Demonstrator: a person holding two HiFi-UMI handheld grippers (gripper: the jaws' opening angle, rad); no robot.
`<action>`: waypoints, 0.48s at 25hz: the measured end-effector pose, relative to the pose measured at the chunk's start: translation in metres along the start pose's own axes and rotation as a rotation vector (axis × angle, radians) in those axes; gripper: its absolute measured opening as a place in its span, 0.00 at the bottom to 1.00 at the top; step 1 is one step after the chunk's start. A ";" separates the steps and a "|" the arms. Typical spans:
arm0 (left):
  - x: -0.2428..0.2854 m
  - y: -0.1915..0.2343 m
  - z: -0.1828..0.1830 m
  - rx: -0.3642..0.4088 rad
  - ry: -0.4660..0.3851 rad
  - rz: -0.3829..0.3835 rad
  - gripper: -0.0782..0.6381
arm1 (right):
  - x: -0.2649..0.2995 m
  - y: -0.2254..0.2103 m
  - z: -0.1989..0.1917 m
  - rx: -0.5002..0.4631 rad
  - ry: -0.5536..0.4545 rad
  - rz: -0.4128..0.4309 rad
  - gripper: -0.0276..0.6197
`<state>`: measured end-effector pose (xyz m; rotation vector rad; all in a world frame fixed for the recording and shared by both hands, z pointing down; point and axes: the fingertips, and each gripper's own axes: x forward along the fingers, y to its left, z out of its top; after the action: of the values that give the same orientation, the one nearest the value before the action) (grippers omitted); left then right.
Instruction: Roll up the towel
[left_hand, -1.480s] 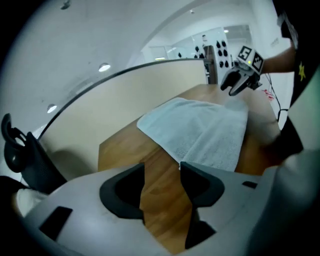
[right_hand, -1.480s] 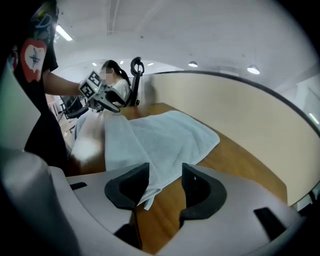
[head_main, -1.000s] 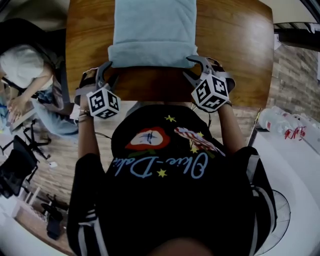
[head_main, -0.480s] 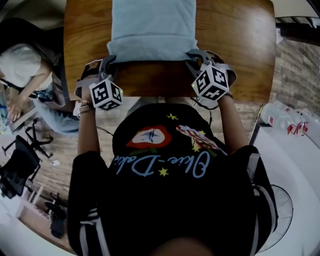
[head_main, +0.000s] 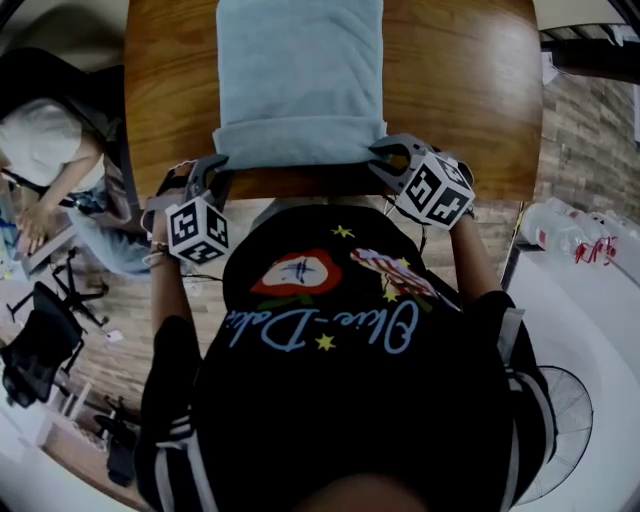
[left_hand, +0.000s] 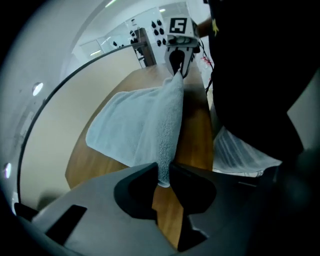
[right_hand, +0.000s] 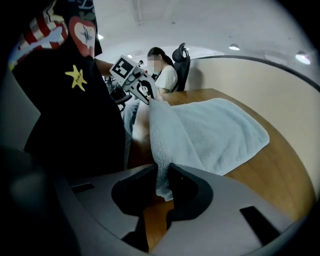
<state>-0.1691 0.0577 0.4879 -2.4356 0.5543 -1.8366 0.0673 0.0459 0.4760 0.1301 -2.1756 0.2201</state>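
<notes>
Towel (head_main: 300, 70) is laid lengthwise on the wooden table (head_main: 470, 100). The far part lies flat and the near hem is raised off the wood.

Jaws:
- Left gripper (left_hand: 161, 176): the jaws have just been closing and are pinched on the near left corner of the hem.
- Right gripper (right_hand: 161, 181): same motion, pinched on the near right corner (terry is visibly squeezed between the pads on both sides).

Why held this way:
- One corner is taken per gripper, so the hem is stretched straight between them. A straight leading edge is judged necessary for an even first turn.
- Both grippers are pointed steeply down at the table edge nearest the wearer. The roll is presumably meant to be started there and carried forward over the flat part.

What each view adds:
- Head view: the whole layout is given, with the towel centred and the hem seen as a thick band with a gripper at each end. The pads themselves are not shown, being hidden under the marker cubes.
- Left gripper view: the pinch is shown directly. The lifted hem is seen as a ridge running to the other gripper, with bare wood beneath.
- Right gripper view: the opposite pinch is shown, with a seated person (right_hand: 162, 70) beyond the table.
- Bottles (head_main: 570, 245) are visible in the head view only.
</notes>
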 end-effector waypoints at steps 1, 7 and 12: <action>-0.002 -0.002 -0.001 -0.015 -0.001 -0.033 0.21 | -0.002 0.003 0.001 0.033 -0.022 0.027 0.13; -0.005 0.013 -0.002 -0.020 0.081 -0.176 0.21 | -0.012 -0.017 0.013 0.141 -0.110 0.075 0.13; -0.002 0.038 0.004 -0.021 0.109 -0.245 0.21 | -0.014 -0.046 0.022 0.152 -0.114 0.085 0.13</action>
<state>-0.1752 0.0219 0.4755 -2.5269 0.2913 -2.0733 0.0653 -0.0032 0.4572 0.1395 -2.2792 0.4364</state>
